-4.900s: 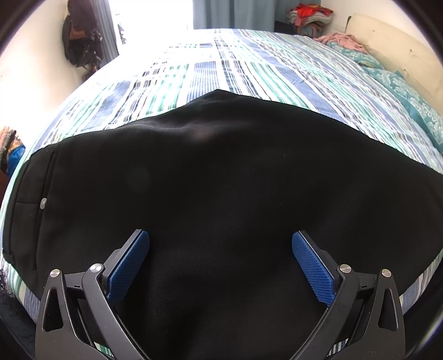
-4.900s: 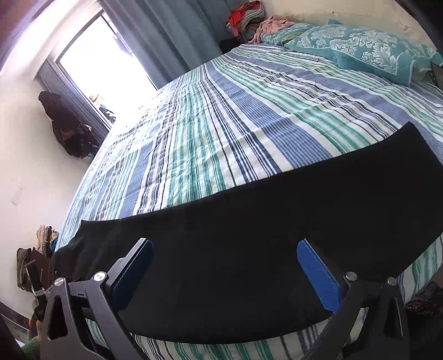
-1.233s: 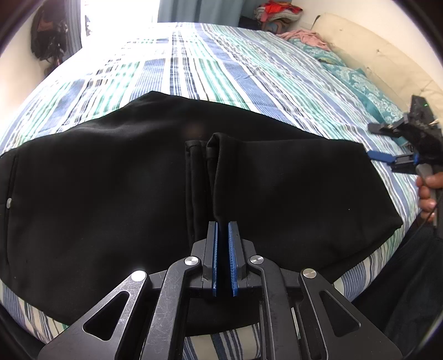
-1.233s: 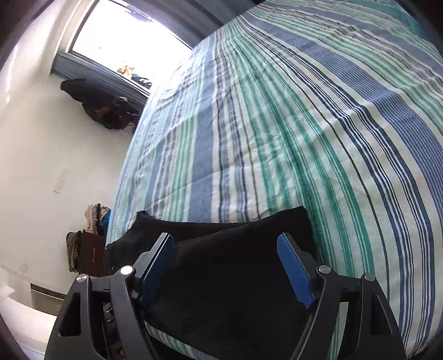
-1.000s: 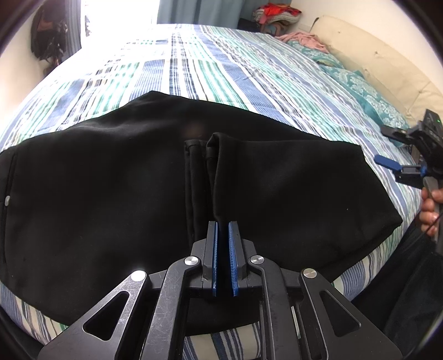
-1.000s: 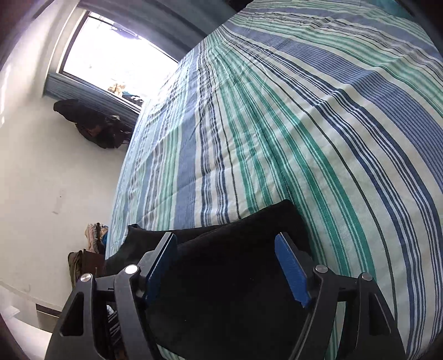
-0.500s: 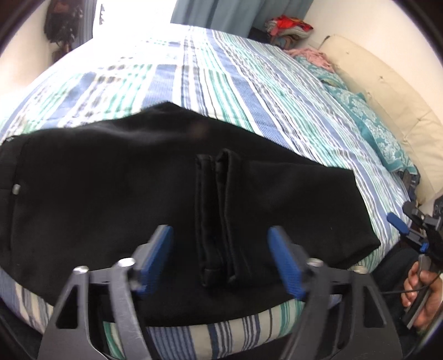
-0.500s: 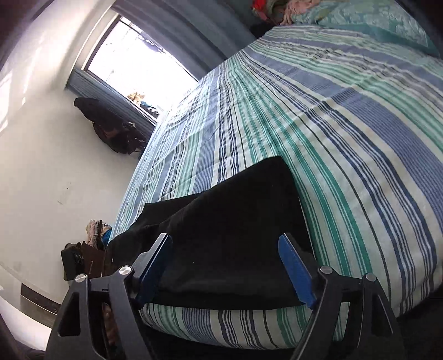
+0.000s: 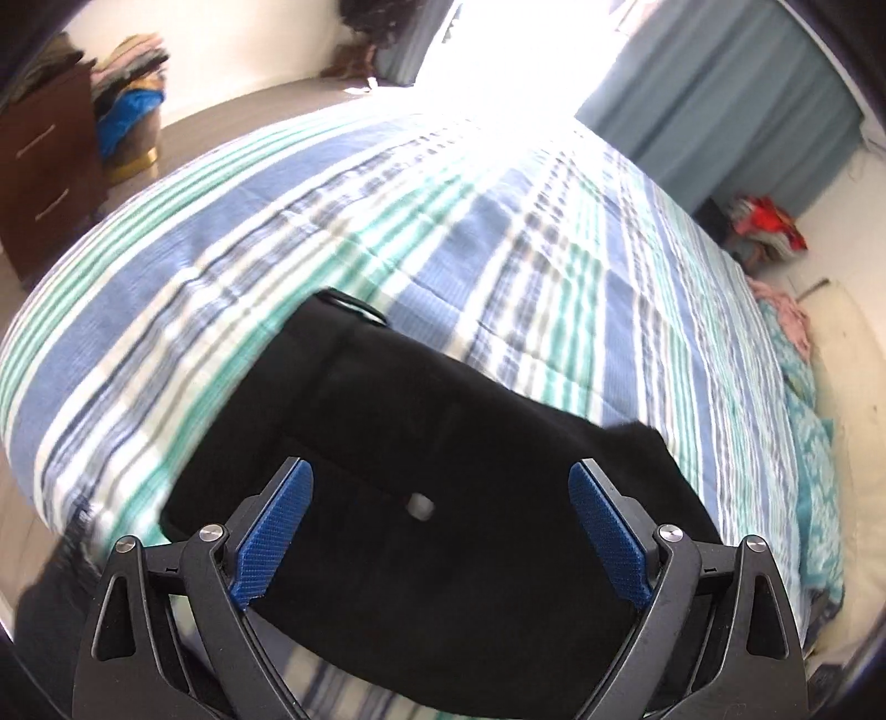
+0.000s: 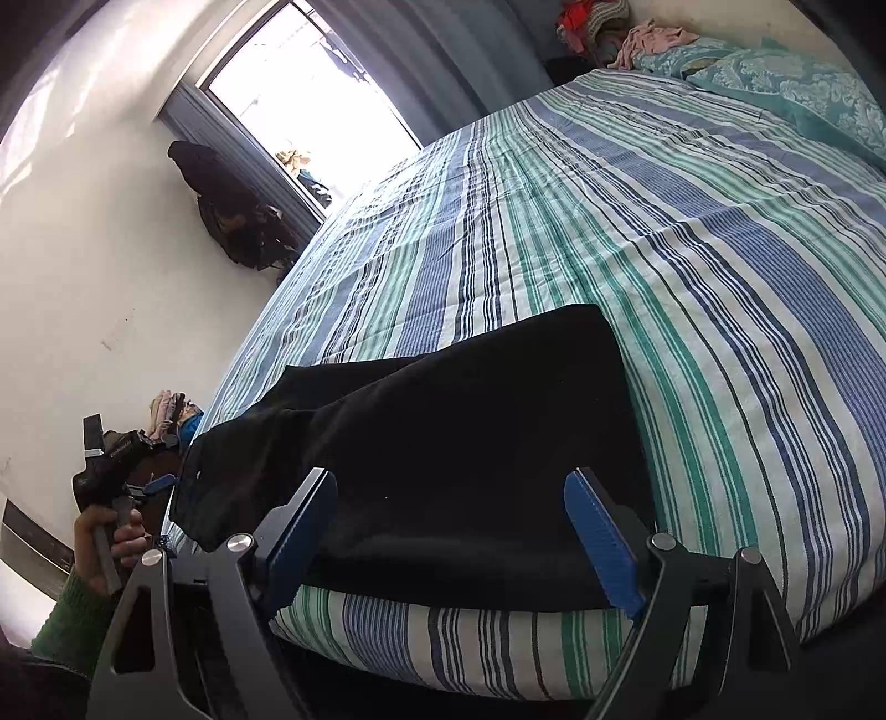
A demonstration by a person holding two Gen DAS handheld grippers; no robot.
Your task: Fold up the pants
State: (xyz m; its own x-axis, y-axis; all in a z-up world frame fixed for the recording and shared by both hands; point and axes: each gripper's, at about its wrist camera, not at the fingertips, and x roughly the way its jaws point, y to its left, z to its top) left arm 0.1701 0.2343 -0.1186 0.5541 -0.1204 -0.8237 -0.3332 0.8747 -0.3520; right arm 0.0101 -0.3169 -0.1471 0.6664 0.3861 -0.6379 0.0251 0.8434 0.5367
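Observation:
The black pants [image 9: 443,443] lie folded over near the front edge of the striped bed [image 9: 498,249]. In the left wrist view their waist end with a small metal button [image 9: 420,507] lies under my left gripper [image 9: 440,531]. Its jaws are opening, the blue pads stand wide apart, and nothing is pinched. In the right wrist view the folded leg end of the pants [image 10: 470,432] lies below my right gripper [image 10: 451,537]. Those jaws are opening too and hold no cloth. At far left a hand [image 10: 111,534] in a green sleeve holds the left gripper [image 10: 158,468].
A brown dresser [image 9: 39,166] and a clothes pile [image 9: 130,94] stand left of the bed. A bright window with blue curtains [image 9: 720,94] is behind. Teal pillows [image 10: 803,83] and a clothes heap [image 10: 592,16] sit at the head. Dark bags [image 10: 232,221] hang on the wall.
My left gripper let go of the folded leg hems, opened wide and swung left to the waist end. My right gripper opened wider and drew back from the fold.

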